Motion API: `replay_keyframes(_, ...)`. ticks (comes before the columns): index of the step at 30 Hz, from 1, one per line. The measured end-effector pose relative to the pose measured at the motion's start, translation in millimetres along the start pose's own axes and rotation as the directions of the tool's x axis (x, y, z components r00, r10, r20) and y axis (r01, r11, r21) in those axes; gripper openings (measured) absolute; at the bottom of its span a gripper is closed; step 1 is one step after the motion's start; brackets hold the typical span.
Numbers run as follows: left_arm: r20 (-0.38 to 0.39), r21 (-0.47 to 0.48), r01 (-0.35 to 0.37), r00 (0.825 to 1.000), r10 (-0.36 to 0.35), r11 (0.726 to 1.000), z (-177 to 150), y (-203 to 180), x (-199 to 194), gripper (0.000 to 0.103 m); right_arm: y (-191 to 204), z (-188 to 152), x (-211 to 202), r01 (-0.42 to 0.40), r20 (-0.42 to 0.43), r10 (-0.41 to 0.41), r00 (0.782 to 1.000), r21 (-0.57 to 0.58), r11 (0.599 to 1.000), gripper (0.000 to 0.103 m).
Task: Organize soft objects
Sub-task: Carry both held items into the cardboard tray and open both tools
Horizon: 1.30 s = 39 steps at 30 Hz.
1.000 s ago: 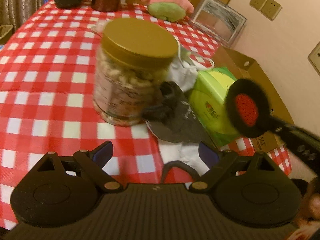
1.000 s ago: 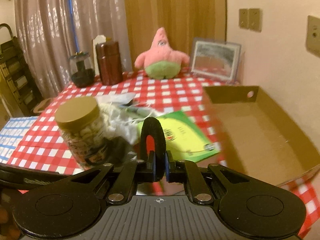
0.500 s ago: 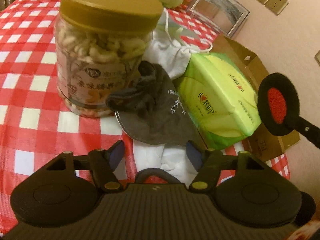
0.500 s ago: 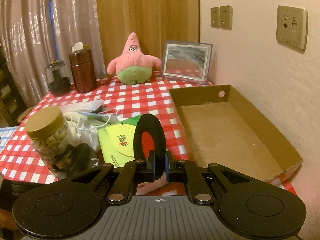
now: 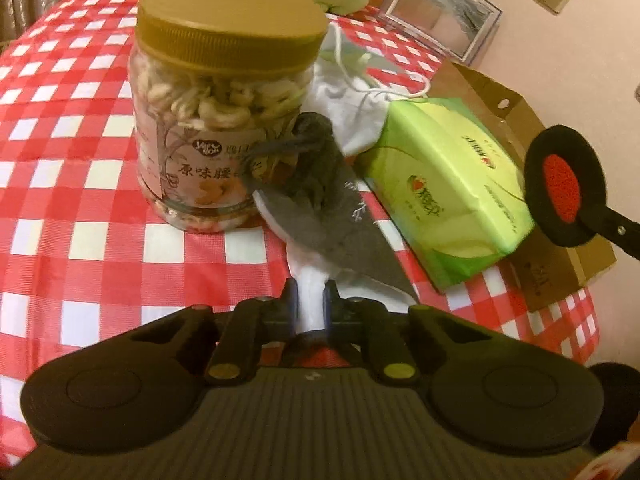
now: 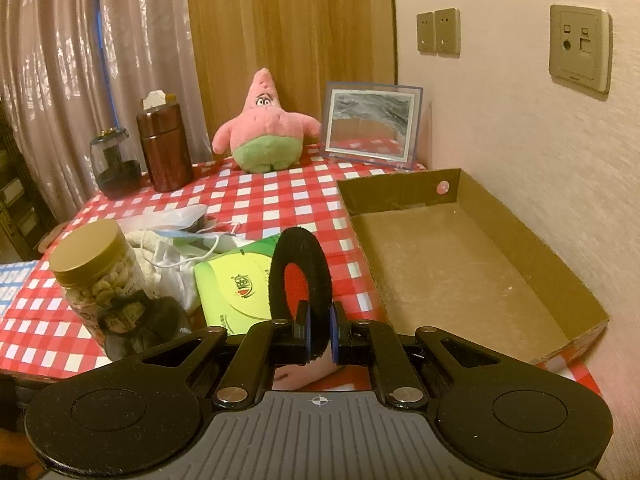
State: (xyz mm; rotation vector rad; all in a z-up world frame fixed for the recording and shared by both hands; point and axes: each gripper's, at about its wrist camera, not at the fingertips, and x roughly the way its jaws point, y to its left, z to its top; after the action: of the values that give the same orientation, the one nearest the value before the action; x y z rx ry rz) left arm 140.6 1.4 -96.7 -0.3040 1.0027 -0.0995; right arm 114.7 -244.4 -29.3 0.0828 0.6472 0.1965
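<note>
Now the left gripper (image 5: 311, 303) is closing on the white cloth (image 5: 310, 294) lying beside the cashew jar (image 5: 224, 108) on the surface; the right gripper (image 6: 319, 332) is clamped on a black-and-red pad (image 6: 300, 276). Next, probably, lift both into the cardboard tray (image 6: 460, 268)

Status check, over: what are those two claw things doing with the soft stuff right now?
Left gripper closing on white cloth. Right gripper shut on black-and-red pad. Cashew jar and tissue pack crowd the cloth.
</note>
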Motion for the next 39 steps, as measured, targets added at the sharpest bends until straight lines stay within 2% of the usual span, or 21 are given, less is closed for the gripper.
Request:
replay_keyframes(12,0.091,0.065,0.061,0.994,-0.067,0.996,5,-30,-72,0.009,-15,13,-27,0.005,0.033,-0.006,0.999,0.041,0.999,0.009)
replay_keyframes(20,0.182,0.138,0.146,0.968,-0.170,0.980,33,-79,-114,0.009,-50,30,-52,0.049,0.095,-0.056,0.994,0.078,0.996,0.009)
replay_keyframes(26,0.186,0.206,0.220,0.948,-0.259,0.953,54,-131,-110,0.009,-92,35,-62,0.119,0.111,-0.132,0.985,0.117,0.986,0.009)
replay_keyframes(32,0.168,0.283,0.275,0.929,-0.330,0.919,74,-190,-90,0.009,-129,30,-59,0.171,0.093,-0.187,0.978,0.154,0.973,0.009)
replay_keyframes(39,0.132,0.331,0.295,0.926,-0.353,0.896,81,-235,-47,0.009,-158,27,-40,0.202,0.066,-0.217,0.974,0.180,0.963,0.009)
